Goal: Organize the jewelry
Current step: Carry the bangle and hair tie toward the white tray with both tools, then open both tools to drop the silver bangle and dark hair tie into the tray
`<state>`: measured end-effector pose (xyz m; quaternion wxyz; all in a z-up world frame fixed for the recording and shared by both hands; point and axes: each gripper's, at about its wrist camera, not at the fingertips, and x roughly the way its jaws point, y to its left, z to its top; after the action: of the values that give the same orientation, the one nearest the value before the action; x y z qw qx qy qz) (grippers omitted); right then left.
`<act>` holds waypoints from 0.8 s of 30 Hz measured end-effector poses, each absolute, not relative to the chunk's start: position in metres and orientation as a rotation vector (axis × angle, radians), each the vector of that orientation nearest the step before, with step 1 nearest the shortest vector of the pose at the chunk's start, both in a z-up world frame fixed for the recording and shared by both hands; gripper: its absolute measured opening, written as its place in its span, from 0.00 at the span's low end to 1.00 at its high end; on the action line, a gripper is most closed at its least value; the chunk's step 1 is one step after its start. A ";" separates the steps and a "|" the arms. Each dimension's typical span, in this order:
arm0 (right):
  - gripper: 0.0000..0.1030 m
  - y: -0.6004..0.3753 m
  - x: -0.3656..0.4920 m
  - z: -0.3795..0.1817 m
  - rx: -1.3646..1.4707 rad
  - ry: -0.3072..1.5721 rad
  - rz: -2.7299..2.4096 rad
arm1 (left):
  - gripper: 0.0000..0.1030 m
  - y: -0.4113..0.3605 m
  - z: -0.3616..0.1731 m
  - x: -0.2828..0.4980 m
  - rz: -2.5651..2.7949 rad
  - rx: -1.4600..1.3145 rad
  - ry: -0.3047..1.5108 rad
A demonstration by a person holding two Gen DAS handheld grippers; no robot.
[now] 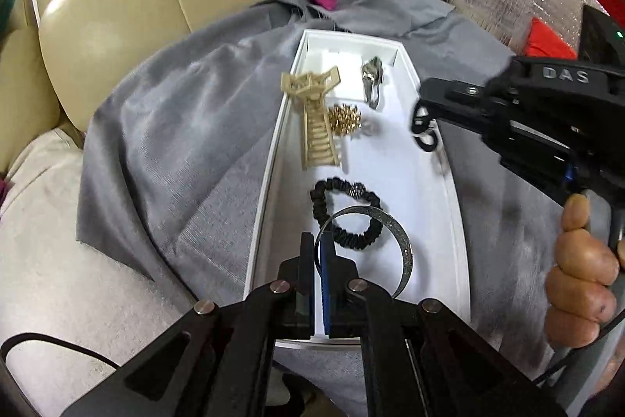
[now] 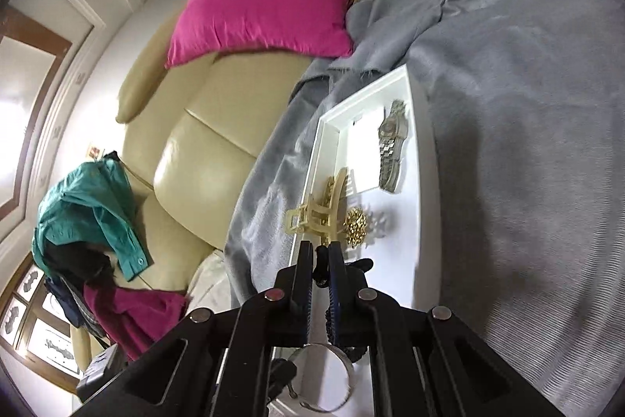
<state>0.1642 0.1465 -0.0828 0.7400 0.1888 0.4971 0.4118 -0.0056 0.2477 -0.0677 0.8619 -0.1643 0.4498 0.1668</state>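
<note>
Two grippers work over one white tray that lies on a grey cloth spread across a cream sofa.

Left gripper: pressed together on the rim of a silver bangle. The bangle stands tilted up off the tray floor at the tray's near end, overlapping a black scrunchie that lies flat on the tray floor.

Right gripper: jaws nearly together, pinching something black and ruffled, seemingly a hair tie; from the left wrist view the same gripper hangs over the tray's right rim with black loops dangling from its tip. A person's hand grips its handle.

Tray contents, placed from the tray's far end:
- watch, metal band, far right corner
- white card just beside the watch
- beige claw clip along the left wall
- gold cluster piece mid-tray, just beside the clip
- scrunchie and bangle at the near end

Pink cushion sits on the sofa beyond the tray's far end. Teal garment is draped with other clothes well apart from the tray.
</note>
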 end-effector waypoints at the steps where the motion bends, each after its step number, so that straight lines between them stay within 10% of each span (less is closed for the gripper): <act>1: 0.08 0.150 0.164 -0.086 0.403 1.096 0.904 | 0.03 0.248 -0.068 -0.004 0.345 -0.347 0.948; 24: 0.12 0.164 0.162 -0.107 0.266 1.119 0.854 | 0.03 0.243 -0.091 0.003 0.330 -0.406 1.032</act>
<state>0.1615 0.1644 -0.1068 0.7543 0.1217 0.5130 0.3912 0.0032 0.2432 -0.0909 0.8374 -0.1918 0.4875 0.1560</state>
